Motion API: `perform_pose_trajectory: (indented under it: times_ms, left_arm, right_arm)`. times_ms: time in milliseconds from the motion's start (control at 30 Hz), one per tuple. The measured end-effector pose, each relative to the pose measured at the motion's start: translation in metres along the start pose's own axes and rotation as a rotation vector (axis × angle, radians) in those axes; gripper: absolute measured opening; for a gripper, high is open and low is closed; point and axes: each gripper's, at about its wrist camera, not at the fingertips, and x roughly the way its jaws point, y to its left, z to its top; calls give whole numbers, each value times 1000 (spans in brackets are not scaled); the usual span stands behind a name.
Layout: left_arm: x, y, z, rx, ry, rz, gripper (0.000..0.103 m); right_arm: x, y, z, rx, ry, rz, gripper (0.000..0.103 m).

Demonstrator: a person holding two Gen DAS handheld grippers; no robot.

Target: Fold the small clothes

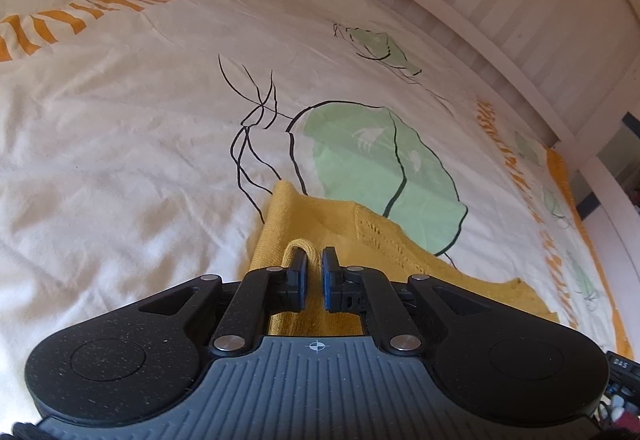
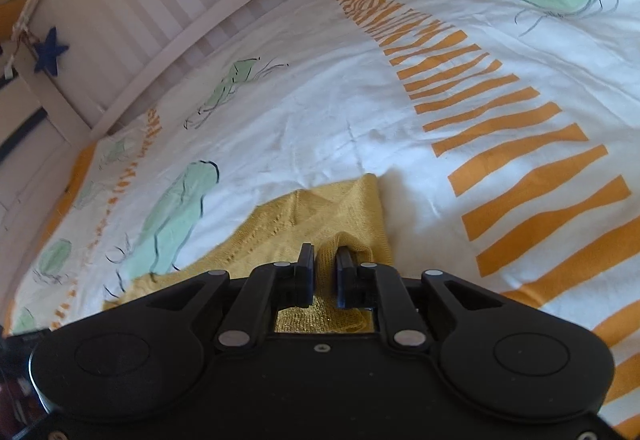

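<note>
The left gripper [image 1: 315, 260] has its jaws nearly together, pinching a raised fold of the yellow knitted garment [image 1: 320, 224]; the right gripper [image 2: 325, 260] stands a little wider, a bunched fold of the same knit between its pads, though whether they press on it I cannot tell; the garment lies spread on the white bedcover [image 1: 120, 143] printed with green leaves and orange stripes; beyond it runs a white slatted bed frame [image 2: 132, 19], where a blue star [image 2: 50, 53] hangs
</note>
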Motion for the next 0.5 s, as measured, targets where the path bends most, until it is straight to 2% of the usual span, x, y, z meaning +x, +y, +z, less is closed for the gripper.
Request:
perform_pose_trajectory:
  times_ms: [33,67,133,200,300,367,500]
  left_arm:
    - [-1,-2,1,11,-12,10,12]
    - [-4,-4,2,28,-36,29,28]
    - [-10,-7,5,69,-101,60,47]
    - [-14,-10,9,104,-127,86,49]
    - [-25,-19,7,158,-121,104,50]
    - [-34,-28,-1,216,-113,100,56]
    - [-45,-51,-29,336,-86,82,57]
  right_arm:
    - [-2,0,0,-7,-4,-3,39]
    - [-3,1,0,-13,-13,-12,58]
    - [-7,0,3,-30,-51,-41,79]
    - [-11,-1,7,-36,-69,-60,79]
    - [-22,4,11,-76,-96,-80,79]
    - [-29,14,7,-135,-102,-83,79]
    - [-40,43,-11,-291,-83,-89,79]
